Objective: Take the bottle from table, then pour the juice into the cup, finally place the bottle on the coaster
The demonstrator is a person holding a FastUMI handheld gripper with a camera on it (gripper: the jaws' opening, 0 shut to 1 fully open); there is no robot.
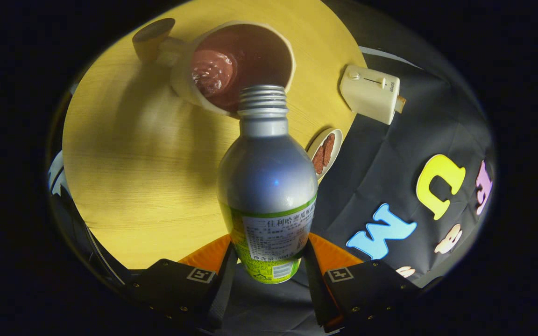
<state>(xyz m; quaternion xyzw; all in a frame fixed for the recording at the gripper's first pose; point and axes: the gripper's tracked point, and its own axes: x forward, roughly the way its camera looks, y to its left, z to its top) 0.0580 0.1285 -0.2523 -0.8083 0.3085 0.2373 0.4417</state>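
A silver metal bottle (267,177) with a green and white label sits between my fingers, and my gripper (268,261) is shut on its lower body. The bottle is tipped forward, its open threaded neck (263,100) over the rim of a cream cup (231,65) just ahead. The cup is dark brown inside and holds something reddish and glossy with bubbles. It has a wooden handle (152,37) on its far left side. The cup stands on a round yellow wooden table (129,154).
A small white dish (325,151) with brown pieces lies at the table's right rim, beyond my right finger. A cream box-shaped appliance (372,93) with a slider stands further right, near the black cloth wall.
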